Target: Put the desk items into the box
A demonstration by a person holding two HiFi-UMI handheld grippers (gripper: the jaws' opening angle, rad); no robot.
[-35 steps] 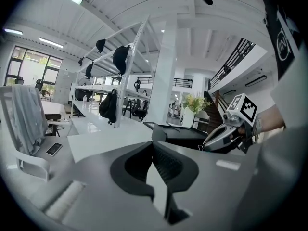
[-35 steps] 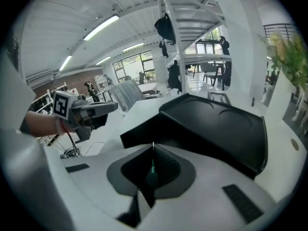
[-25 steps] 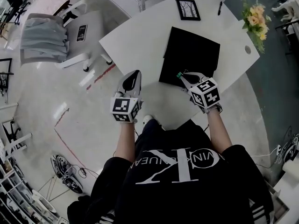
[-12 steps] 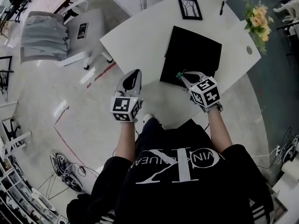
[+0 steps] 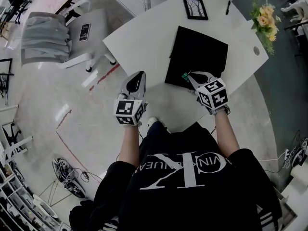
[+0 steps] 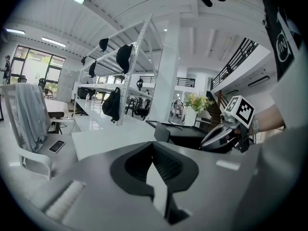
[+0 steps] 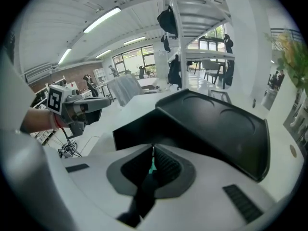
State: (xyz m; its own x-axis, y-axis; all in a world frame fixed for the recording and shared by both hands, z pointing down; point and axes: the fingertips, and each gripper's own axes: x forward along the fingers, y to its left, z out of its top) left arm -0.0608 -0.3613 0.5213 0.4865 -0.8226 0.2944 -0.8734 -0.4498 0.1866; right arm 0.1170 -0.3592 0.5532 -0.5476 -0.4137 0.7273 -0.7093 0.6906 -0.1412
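Right gripper view showed the right gripper [image 7: 153, 154] w/ jaws pinched on a small green item [image 7: 152, 166], right at the near edge of the black box [image 5: 198, 52] on the white desk [image 5: 144, 40]. Left gripper [image 5: 137, 79] hung off the desk's near-left edge, jaws pressed together, nothing btwn them. Best approach, imo: carry the item farther in over the box, go low, then release so it can't bounce out. Vs 1 s ago: barely any change, right gripper crept slightly farther.
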